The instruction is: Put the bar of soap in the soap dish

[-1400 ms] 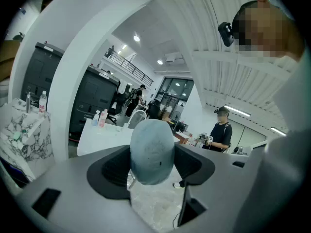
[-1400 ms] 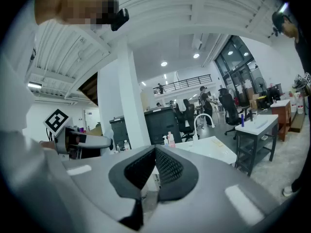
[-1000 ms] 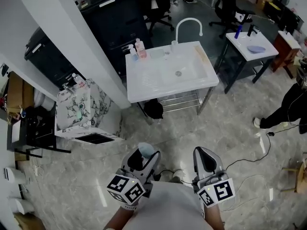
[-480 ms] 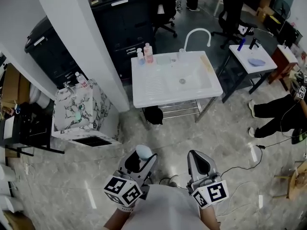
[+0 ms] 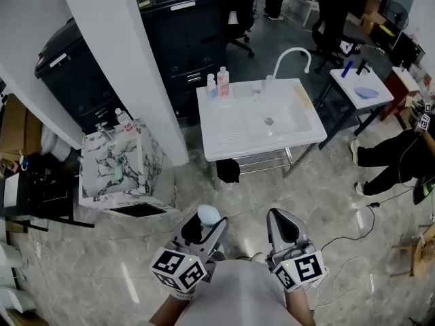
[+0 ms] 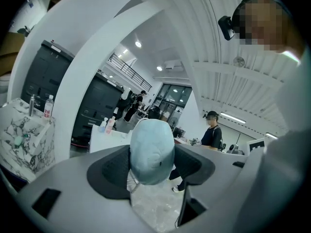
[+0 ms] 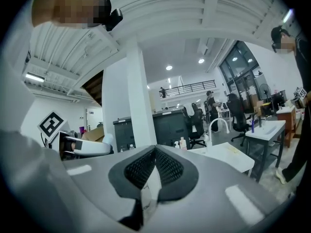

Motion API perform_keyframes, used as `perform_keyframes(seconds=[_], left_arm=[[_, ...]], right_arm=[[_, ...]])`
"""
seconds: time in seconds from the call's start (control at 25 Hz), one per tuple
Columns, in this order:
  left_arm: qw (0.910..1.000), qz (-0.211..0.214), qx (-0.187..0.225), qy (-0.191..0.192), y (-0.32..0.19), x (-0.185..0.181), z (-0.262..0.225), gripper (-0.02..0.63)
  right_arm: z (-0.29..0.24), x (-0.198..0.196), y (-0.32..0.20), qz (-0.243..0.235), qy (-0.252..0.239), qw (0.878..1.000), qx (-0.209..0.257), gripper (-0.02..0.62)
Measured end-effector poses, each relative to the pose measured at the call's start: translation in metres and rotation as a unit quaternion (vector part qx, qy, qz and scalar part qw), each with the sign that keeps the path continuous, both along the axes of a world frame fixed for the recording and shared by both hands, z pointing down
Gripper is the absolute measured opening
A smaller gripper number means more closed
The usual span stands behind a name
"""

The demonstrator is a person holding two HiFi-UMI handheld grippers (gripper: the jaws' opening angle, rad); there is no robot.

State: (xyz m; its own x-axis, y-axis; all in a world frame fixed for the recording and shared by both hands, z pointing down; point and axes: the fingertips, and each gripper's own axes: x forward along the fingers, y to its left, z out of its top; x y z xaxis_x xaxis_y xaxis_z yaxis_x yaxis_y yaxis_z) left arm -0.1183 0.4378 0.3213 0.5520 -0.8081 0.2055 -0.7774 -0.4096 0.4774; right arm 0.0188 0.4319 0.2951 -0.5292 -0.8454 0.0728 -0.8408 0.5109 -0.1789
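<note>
— Short of the white sink table [image 5: 228, 131], what is changing?
— It is drifting lower and rightward in the head view, so the person is probably walking toward it. The left gripper [image 5: 202, 228] is still clamping the pale blue oval bar of soap [image 5: 208, 214] between its jaws, well short of the table. The right gripper [image 5: 284, 224] is staying closed on nothing.
— And the dish?
— A pale green tray [image 5: 242, 91] at the table's far edge is probably it. The soap is only travelling there.
</note>
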Motion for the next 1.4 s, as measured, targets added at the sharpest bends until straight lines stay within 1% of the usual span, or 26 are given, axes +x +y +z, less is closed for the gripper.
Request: perform_keyframes(seconds=[0.16,0.36,0.56,0.76,1.08,1.24,1.4], left_arm=[[0.9997,0.022,-0.005,0.001,-0.002,-0.022,0.012,0.279],[0.9987,0.048,-0.017,0.006,-0.002,-0.041,0.025,0.279],[0.9976,0.062,-0.027,0.017,0.004,-0.042,0.027,0.279],[0.9969,0.065,-0.04,0.018,0.003,-0.043,0.037,0.279],[0.9967,0.069,-0.042,0.006,-0.007,-0.032,0.039,0.279],[0.9968,0.061,-0.051,0.011,-0.017,-0.03,0.04,0.279],[0.996,0.073,-0.051,-0.001,-0.034,-0.018,0.04,0.279]], right_arm=[[0.005,-0.029,0.003,0.011,0.011,1.0,0.001,0.012],[0.016,-0.05,0.01,0.035,0.013,0.999,-0.015,0.012],[0.019,-0.056,0.014,0.043,0.018,0.999,-0.028,0.012],[0.025,-0.068,0.015,0.03,0.019,0.999,-0.035,0.012],[0.038,-0.062,-0.001,0.023,0.011,0.998,-0.05,0.012],[0.042,-0.063,-0.013,0.01,0.008,0.998,-0.055,0.012],[0.037,-0.052,-0.034,0.016,0.003,0.999,-0.051,0.012]])
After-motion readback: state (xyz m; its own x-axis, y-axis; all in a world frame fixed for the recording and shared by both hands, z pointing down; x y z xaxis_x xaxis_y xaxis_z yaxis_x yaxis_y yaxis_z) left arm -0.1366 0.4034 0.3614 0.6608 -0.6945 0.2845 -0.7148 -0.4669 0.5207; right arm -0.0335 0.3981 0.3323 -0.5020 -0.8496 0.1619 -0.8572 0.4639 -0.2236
